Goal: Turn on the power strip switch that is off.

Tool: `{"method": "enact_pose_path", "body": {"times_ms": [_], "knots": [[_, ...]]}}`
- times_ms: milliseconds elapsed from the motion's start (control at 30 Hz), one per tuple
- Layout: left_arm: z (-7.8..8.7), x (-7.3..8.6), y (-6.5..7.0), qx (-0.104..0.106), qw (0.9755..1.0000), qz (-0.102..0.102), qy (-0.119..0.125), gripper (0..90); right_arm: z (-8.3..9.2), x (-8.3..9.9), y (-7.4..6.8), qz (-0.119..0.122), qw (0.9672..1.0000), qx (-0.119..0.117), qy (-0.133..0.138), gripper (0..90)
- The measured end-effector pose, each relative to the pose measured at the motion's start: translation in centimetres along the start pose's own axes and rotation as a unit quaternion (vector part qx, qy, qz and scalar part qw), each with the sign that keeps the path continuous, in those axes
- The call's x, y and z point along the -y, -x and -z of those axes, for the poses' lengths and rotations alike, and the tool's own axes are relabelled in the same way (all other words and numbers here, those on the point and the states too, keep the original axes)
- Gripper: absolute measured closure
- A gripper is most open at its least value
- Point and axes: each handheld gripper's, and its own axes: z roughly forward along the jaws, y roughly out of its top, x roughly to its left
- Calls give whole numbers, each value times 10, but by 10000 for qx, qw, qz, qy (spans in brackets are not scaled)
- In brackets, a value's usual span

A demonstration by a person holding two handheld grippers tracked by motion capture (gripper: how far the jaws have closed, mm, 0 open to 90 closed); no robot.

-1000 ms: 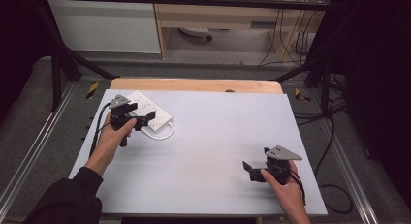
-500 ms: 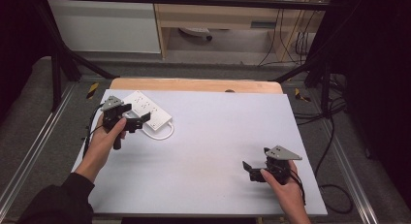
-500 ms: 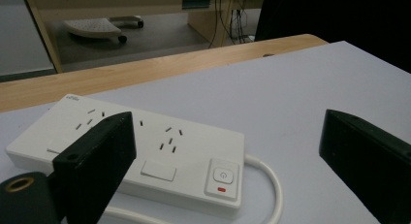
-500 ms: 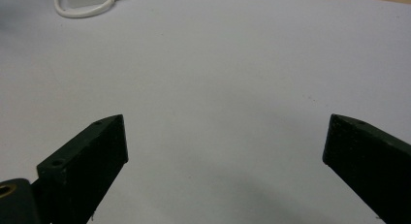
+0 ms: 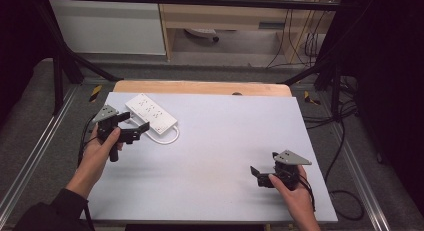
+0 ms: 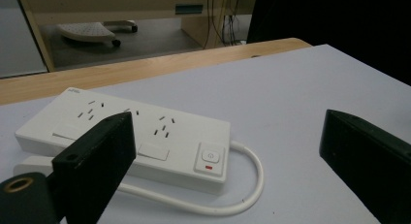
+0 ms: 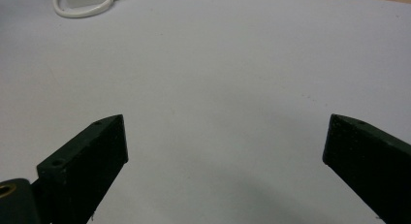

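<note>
A white power strip (image 5: 151, 112) lies flat at the table's far left, its white cable (image 5: 167, 138) looping out at its near end. My left gripper (image 5: 134, 123) hovers just to the left of the strip, open, with nothing in it. In the left gripper view the strip (image 6: 145, 136) lies close ahead, its switch with a red mark (image 6: 209, 158) toward me. The left gripper (image 6: 225, 132) has its jaws spread wide. My right gripper (image 5: 257, 176) rests low near the front right, open and empty. In its own view the right gripper (image 7: 223, 132) faces bare table, with the cable loop (image 7: 82, 8) far off.
The white table top (image 5: 225, 141) ends in a wooden strip (image 5: 200, 87) at the far edge. Black frame posts (image 5: 60, 66) stand at the left and right. Cables (image 5: 340, 141) hang off the right side over the grey floor.
My left gripper has drawn back to the left and toward the person, off the power strip. The right gripper has stayed put.
</note>
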Motion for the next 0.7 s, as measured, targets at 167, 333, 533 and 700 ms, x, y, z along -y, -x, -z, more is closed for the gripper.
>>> {"method": "enact_pose_path", "body": {"times_ms": [167,333,533,700], "knots": [[10,2,1,34,10000,3,38,62,0,0,0,-1,10000,-1,-3,28],[19,6,3,37,10000,-22,46,61,0,0,0,2,10000,3,4,28],[31,12,5,44,10000,-13,60,61,0,0,0,0,10000,4,-7,28],[43,19,7,53,10000,-13,61,61,0,0,0,10,10000,16,0,27]]}}
